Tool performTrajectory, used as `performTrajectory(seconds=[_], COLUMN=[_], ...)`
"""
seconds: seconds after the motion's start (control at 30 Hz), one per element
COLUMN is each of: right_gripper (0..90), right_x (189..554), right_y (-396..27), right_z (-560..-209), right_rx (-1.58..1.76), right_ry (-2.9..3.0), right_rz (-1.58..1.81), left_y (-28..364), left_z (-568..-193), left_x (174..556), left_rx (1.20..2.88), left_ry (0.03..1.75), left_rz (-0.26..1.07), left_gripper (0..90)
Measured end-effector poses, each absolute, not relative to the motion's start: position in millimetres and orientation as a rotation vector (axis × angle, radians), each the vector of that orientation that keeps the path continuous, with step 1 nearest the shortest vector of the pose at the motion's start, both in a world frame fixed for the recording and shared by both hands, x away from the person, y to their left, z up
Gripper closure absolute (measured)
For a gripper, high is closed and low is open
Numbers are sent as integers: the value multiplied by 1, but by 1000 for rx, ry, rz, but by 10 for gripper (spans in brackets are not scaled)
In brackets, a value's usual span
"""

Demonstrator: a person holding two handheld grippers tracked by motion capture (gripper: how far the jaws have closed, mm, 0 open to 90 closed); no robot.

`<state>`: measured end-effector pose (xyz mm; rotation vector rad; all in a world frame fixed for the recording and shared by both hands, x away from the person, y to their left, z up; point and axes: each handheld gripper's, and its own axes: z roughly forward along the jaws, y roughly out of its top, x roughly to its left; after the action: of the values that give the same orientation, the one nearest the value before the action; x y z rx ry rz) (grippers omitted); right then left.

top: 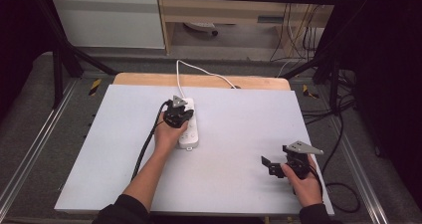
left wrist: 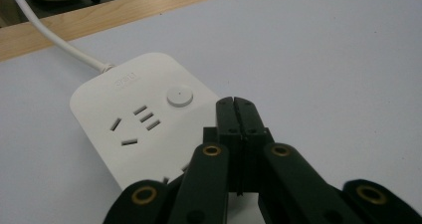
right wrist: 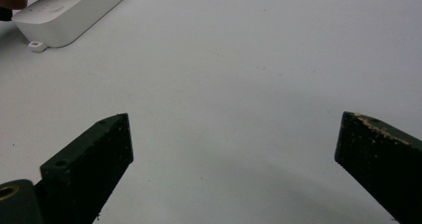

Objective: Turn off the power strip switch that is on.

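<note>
A white power strip (top: 189,127) lies lengthwise near the middle of the white table top (top: 239,119), its white cord (top: 199,72) running off the far edge. My left gripper (top: 180,115) hovers over the strip's far half. In the left gripper view that gripper (left wrist: 234,100) is shut, jaws pressed together with nothing between them, just right of the strip's round button (left wrist: 179,96) and a socket (left wrist: 135,123). My right gripper (top: 266,164) rests low at the front right, open and empty; in its own view the gripper (right wrist: 234,134) frames bare table, with the strip (right wrist: 69,10) at upper left.
A wooden table edge (top: 199,79) shows behind the white top. Black frame bars (top: 64,59) stand at the sides, and loose cables (top: 343,184) lie on the floor to the right. Shelving sits beyond the table.
</note>
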<state>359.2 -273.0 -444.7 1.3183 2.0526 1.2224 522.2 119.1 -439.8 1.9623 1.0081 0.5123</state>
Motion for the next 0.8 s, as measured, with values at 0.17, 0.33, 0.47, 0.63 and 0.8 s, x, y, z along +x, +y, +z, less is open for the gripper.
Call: performTrajectory(seconds=[0.17, 0.33, 0.47, 0.63, 0.8], right_gripper=[26, 25, 24, 25, 25], right_x=[360, 360, 359, 360, 359], right_y=[-273, -272, -273, -273, -273], right_z=[-445, -445, -443, -443, -443], right_rx=[1318, 1315, 1292, 1290, 1286], right_ry=[2055, 2053, 2043, 2045, 2043], right_rz=[1220, 1222, 1244, 1240, 1238], left_y=[119, 115, 115, 119, 122], left_z=[-438, -437, -433, -426, -422], left_x=[521, 520, 517, 516, 514], left_rx=[1941, 1943, 1914, 1897, 1897], left_ry=[1016, 1016, 1004, 999, 1000], left_rz=[516, 488, 485, 487, 479], left_gripper=[900, 900, 900, 900, 900])
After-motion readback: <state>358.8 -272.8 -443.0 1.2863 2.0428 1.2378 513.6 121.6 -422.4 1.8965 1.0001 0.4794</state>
